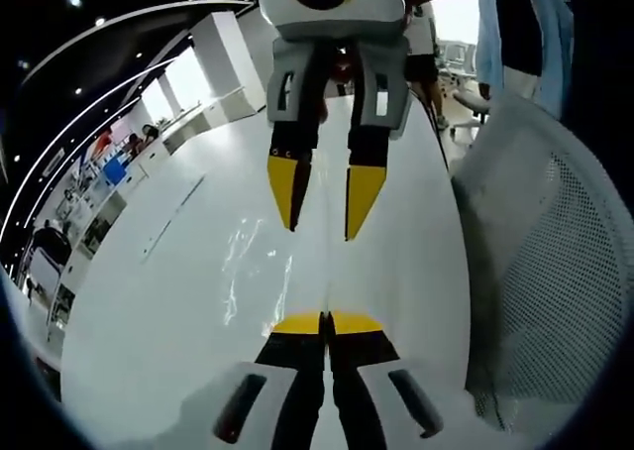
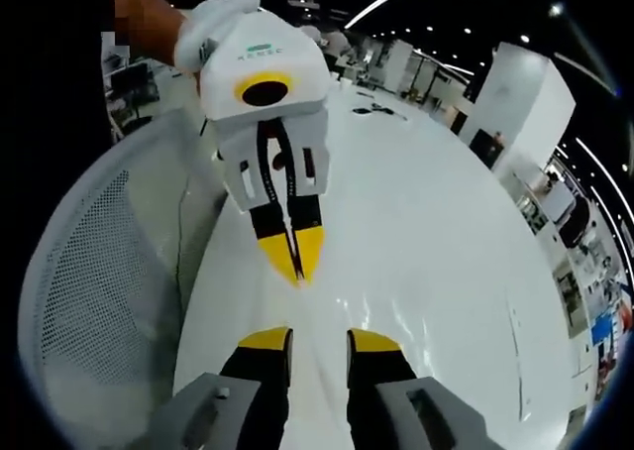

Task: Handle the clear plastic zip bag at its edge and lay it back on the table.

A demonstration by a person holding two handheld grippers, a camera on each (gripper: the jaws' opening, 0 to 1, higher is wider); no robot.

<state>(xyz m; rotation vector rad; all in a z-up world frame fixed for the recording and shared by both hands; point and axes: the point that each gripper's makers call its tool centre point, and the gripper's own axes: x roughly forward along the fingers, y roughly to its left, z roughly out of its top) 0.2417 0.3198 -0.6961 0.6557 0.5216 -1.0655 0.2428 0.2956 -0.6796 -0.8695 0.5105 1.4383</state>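
Left gripper view looks along a long white table (image 1: 188, 272) with a white mesh chair (image 1: 555, 272) at its edge. On the tabletop lies the clear plastic zip bag (image 1: 248, 272), flat and glinting, just beyond the left gripper (image 1: 326, 323), whose yellow-tipped jaws are pressed together; whether they pinch the bag's edge I cannot tell. Opposite, the right gripper (image 1: 323, 197) points down with its jaws apart. In the right gripper view a person's white-gloved hand (image 2: 213, 24) holds the left gripper, tips closed, above the table.
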